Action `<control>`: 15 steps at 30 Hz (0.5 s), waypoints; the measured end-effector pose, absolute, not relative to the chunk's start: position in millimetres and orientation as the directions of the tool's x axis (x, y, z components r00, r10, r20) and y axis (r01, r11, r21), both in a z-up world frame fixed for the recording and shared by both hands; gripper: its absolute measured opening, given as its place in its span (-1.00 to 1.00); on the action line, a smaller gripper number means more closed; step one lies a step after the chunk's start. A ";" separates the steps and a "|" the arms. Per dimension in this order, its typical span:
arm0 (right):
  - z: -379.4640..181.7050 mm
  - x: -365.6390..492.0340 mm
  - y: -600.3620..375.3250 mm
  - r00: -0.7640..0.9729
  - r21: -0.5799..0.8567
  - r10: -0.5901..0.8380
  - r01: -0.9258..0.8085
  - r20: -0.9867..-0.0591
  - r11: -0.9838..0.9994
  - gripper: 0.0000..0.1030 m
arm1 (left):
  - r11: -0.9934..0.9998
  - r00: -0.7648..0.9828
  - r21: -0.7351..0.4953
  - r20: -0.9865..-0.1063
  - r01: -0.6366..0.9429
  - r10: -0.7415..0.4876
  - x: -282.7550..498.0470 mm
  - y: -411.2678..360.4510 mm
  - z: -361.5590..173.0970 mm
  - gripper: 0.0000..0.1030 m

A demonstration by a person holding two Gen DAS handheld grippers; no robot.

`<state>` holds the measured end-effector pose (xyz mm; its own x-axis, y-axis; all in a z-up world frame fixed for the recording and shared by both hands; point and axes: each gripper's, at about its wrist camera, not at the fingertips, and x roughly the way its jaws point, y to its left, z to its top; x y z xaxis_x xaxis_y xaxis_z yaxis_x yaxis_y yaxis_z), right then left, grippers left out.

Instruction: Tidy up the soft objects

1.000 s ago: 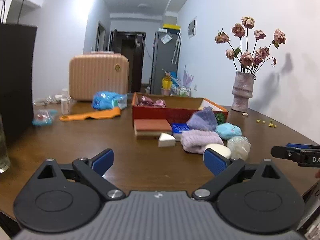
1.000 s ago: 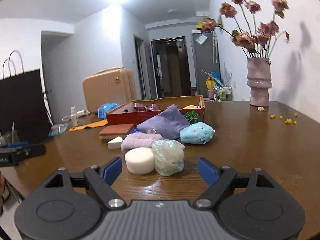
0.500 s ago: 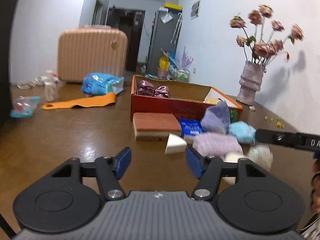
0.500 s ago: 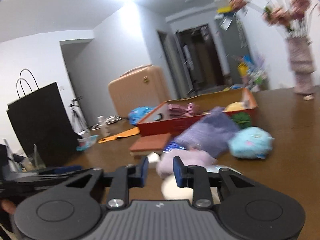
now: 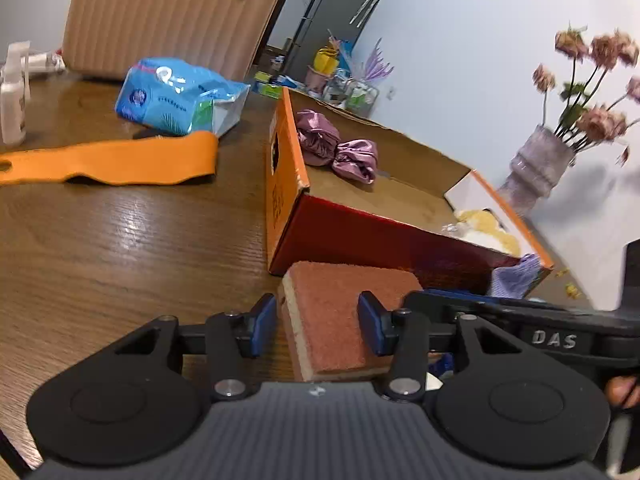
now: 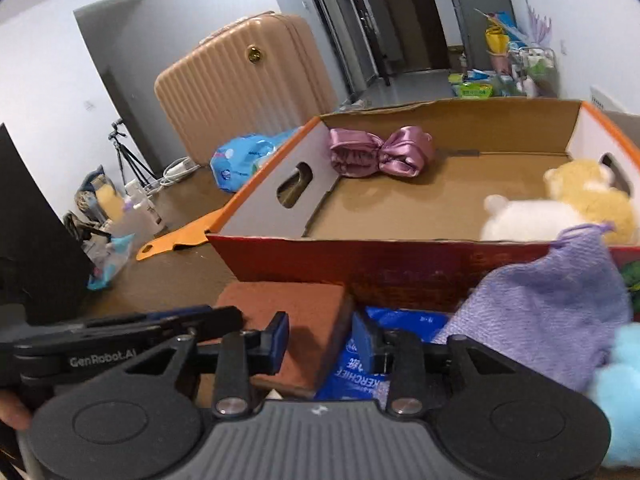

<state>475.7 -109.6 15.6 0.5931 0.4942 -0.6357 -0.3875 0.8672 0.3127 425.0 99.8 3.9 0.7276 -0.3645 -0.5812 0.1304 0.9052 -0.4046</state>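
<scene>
A rust-topped sponge (image 5: 344, 316) with a yellow base lies in front of the orange-red cardboard box (image 5: 288, 208). My left gripper (image 5: 316, 328) is over the sponge. Its jaws are closing with the sponge between them, and the pads do not press on it. My right gripper (image 6: 320, 338) hangs over the sponge's right corner (image 6: 304, 320) and a blue tissue packet (image 6: 360, 364). Its jaws are opening and hold nothing. In the box (image 6: 400, 256) lie a pink satin piece (image 6: 380, 152) and a yellow and white plush (image 6: 560, 204). A purple knitted cloth (image 6: 560, 292) leans on the box front.
A light blue plush (image 6: 620, 380) sits at the right. Left of the box lie an orange strip (image 5: 112, 160) and a blue bag (image 5: 180, 96), with a beige suitcase (image 5: 168, 12) behind. A vase of dried flowers (image 5: 536, 172) stands at the far right. A black bag (image 6: 36, 240) stands left.
Both grippers have swept forward and down towards the sponge and the box. The left jaws have narrowed steadily. The right jaws closed sharply, then widened a little.
</scene>
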 end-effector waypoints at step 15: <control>14.6 478.0 -113.5 0.575 0.364 0.547 -0.410 -0.609 0.836 -0.41 | 0.906 0.752 -0.399 -0.552 0.143 -0.362 418.8 96.0 11.0 -0.34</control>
